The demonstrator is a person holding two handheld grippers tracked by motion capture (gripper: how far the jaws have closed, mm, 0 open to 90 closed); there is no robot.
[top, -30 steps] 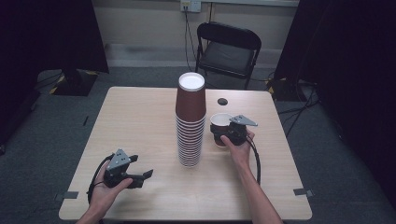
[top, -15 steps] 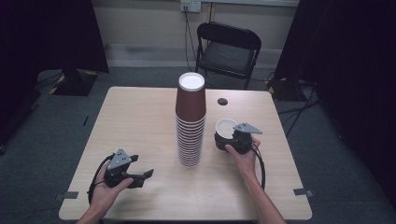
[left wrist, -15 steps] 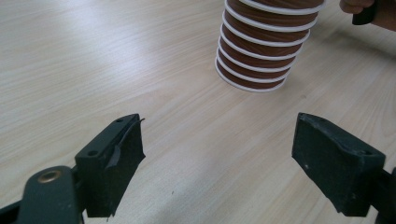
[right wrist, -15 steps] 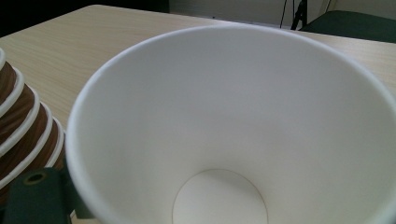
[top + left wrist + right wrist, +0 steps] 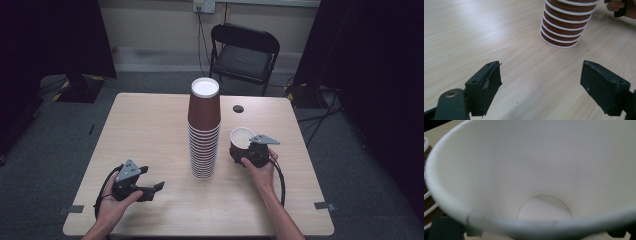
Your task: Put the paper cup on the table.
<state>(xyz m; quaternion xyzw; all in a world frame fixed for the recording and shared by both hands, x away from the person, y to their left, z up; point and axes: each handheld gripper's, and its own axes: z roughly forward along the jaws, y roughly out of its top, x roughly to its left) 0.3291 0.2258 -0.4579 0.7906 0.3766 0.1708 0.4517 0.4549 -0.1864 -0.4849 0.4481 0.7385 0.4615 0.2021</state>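
A tall stack of brown paper cups [image 5: 204, 135] stands upside down at the table's middle; its lower rims show in the left gripper view [image 5: 566, 27]. Just right of the stack, my right gripper [image 5: 240, 153] is shut on a single brown cup [image 5: 241, 139], mouth up and white inside. Its jaws have just been closing on that cup. The cup's white inside [image 5: 544, 170] faces the right gripper view, with one dark finger [image 5: 446, 227] below the rim. Whether the cup touches the table I cannot tell. My left gripper [image 5: 152, 179] rests open at the front left, nothing between its fingers [image 5: 486, 85].
A small black round object [image 5: 238, 108] lies on the wooden table [image 5: 150, 125] behind the held cup. A black folding chair [image 5: 243, 50] stands beyond the far edge. The right hand [image 5: 620, 7] shows past the stack.
My right gripper has come a little toward the person and lower with the cup. The left gripper and the stack have not moved.
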